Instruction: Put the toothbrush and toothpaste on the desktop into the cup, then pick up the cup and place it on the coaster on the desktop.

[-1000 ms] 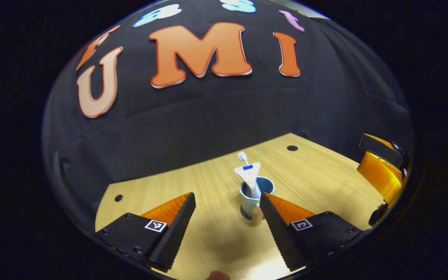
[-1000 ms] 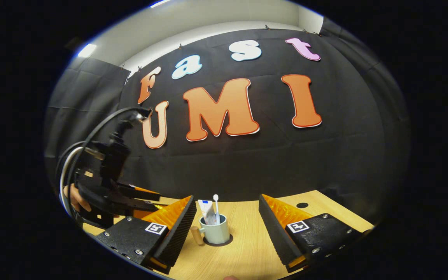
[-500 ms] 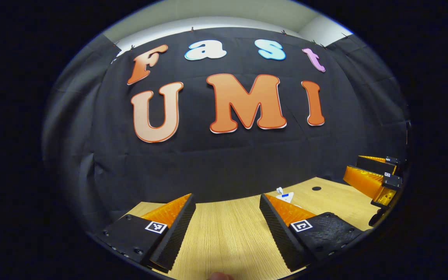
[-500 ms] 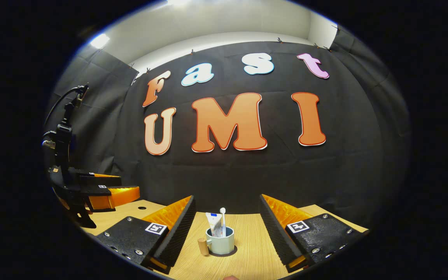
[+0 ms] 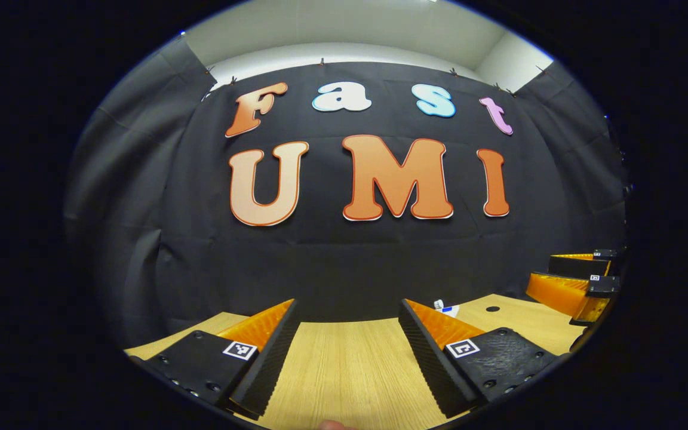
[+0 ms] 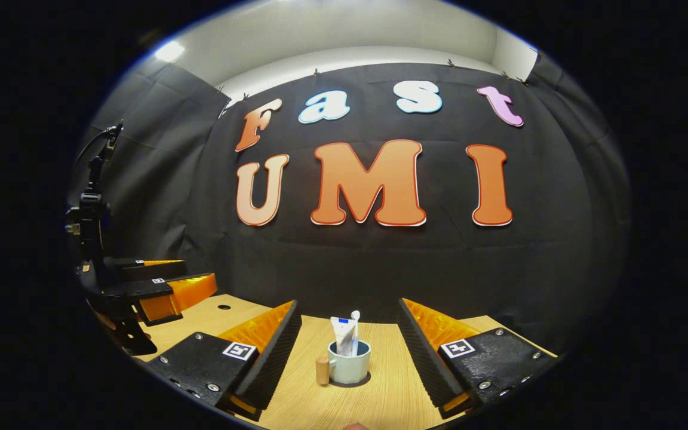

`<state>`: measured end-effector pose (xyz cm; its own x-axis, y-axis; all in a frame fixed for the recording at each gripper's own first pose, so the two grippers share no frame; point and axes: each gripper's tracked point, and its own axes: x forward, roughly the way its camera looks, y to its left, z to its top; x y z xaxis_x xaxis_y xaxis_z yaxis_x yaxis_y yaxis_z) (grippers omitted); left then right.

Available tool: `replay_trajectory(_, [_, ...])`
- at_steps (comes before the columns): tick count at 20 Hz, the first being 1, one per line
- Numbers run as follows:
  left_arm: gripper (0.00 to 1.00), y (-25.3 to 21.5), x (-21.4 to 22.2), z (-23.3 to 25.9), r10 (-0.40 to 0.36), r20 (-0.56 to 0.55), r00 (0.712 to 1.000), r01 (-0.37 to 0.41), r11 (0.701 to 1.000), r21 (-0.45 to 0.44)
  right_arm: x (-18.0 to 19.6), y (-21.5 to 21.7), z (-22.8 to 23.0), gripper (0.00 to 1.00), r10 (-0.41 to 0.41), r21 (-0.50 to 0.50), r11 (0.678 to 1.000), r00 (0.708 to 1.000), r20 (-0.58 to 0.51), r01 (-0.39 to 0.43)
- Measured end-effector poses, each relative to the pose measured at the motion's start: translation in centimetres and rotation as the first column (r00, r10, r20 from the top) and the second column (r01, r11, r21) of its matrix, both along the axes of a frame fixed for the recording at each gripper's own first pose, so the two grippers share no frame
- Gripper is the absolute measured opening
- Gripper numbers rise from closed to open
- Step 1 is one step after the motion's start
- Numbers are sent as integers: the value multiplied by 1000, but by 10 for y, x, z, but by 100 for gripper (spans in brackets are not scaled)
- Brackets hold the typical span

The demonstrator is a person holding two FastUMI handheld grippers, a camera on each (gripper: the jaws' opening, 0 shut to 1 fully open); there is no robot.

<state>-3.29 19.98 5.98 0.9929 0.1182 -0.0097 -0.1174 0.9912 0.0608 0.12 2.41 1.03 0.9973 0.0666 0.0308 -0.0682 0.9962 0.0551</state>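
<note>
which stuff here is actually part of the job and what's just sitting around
Part of the job:
- pale green ceramic cup with a wooden handle
- white toothpaste tube in the cup
- white toothbrush in the cup
- dark round coaster under the cup

Just there:
- light wooden desktop
- round cable hole in the desktop

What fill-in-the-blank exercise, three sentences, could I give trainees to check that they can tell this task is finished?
1. The toothbrush and the toothpaste both stand inside the ____.
2. The cup rests on a dark ____.
3. The fingers of the right gripper stand apart from the cup, so that gripper is ____.

Missing words: cup; coaster; open
</note>
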Motion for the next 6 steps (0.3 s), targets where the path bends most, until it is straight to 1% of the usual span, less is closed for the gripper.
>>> replay_trajectory(2, [99,3,2,-12,8,-27,1000,-9,1000,-13,0,-1,1,96,-5,-10,1000,1000,6,5])
replay_trajectory(3, [100,3,3,-15,9,-30,1000,-10,1000,-11,1,-2,1,96,-5,-11,1000,1000,8,5])
replay_trajectory(4, [99,3,4,-15,13,-30,999,-14,1000,-14,1,-2,2,96,-2,-8,1000,1000,11,2])
replay_trajectory(6, [100,5,3,-16,18,-34,999,-18,1000,-15,2,-3,1,96,3,-2,1000,1000,10,-3])
